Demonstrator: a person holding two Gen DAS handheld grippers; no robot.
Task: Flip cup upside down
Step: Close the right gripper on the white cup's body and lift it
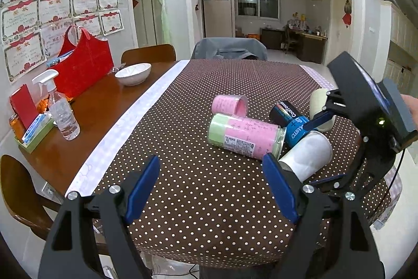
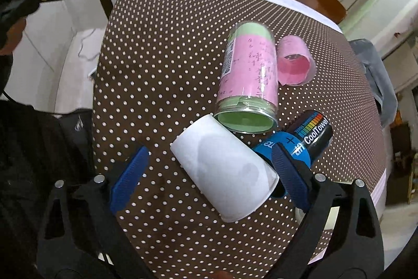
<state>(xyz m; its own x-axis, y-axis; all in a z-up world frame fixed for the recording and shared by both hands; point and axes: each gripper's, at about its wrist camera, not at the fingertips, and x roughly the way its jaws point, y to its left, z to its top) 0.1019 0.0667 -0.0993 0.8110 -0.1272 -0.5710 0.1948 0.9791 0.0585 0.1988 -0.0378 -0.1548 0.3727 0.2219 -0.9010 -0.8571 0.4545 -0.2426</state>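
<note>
The right gripper [image 2: 210, 164], jaws spread wide, straddles the white cup [image 2: 224, 171] lying on its side on the dotted tablecloth [image 2: 162, 56], against the green-and-pink jar [image 2: 248, 77]. The left gripper [image 1: 211, 182] hangs open nearby. Approach looks finished; next comes closing, lifting, turning mouth-down.

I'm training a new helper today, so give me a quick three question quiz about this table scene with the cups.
1. True or false: the white cup lies on its side.
2. The right gripper is: A open around the white cup, B shut on the black and blue can, C out of view.
3. What colour lines the inside of the tall jar?

Key: 1 true. 2 A. 3 green.
</note>
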